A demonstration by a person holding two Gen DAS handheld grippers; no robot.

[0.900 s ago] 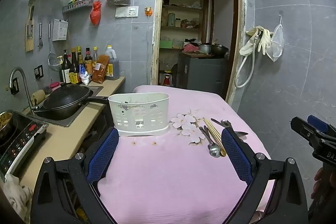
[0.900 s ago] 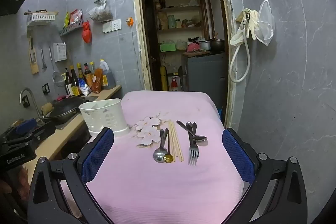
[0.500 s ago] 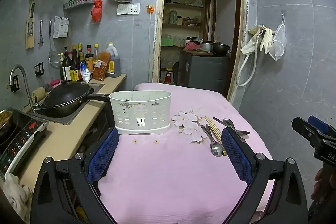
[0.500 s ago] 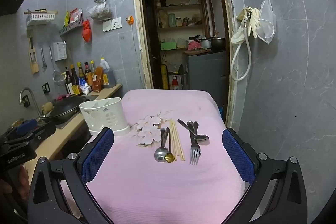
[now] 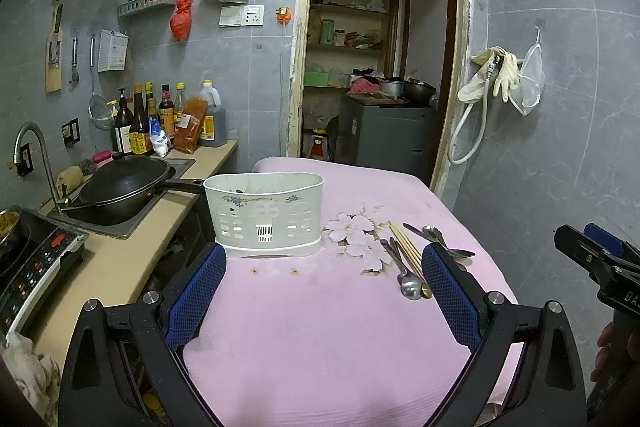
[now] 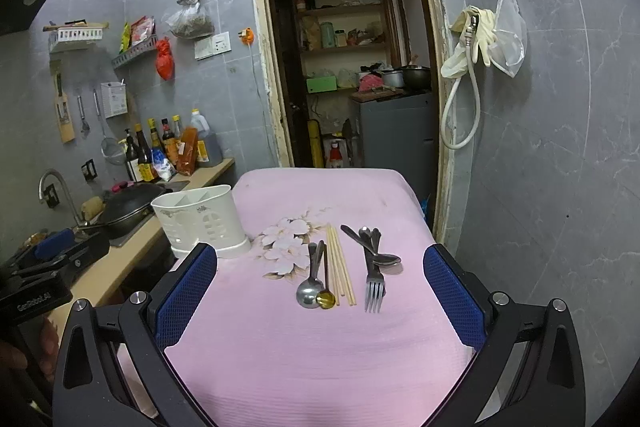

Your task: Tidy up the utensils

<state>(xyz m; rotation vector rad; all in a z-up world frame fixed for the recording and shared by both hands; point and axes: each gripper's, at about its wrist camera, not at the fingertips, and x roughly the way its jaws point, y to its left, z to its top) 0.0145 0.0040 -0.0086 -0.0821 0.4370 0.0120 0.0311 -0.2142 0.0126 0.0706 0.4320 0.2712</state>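
Though untouched, utensils (image 6: 340, 271) between spread fingers (image 6: 452, 299).

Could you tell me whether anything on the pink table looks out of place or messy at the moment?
Mostly tidy, but the utensils lie loose on the tablecloth beside the white holder rather than in it. One spoon lies crossed over the fork. Two small brownish specks mark the cloth before the holder.

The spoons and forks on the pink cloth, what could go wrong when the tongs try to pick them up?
The spoons and chopsticks lie side by side, so the right tongs, wide open now, might pinch two things at once. The fork overlaps other cutlery; lifting it could drag its neighbours. Everything lies flat on soft pink cloth, so the tongs may snag fabric. The white holder looks light and might tip if bumped.
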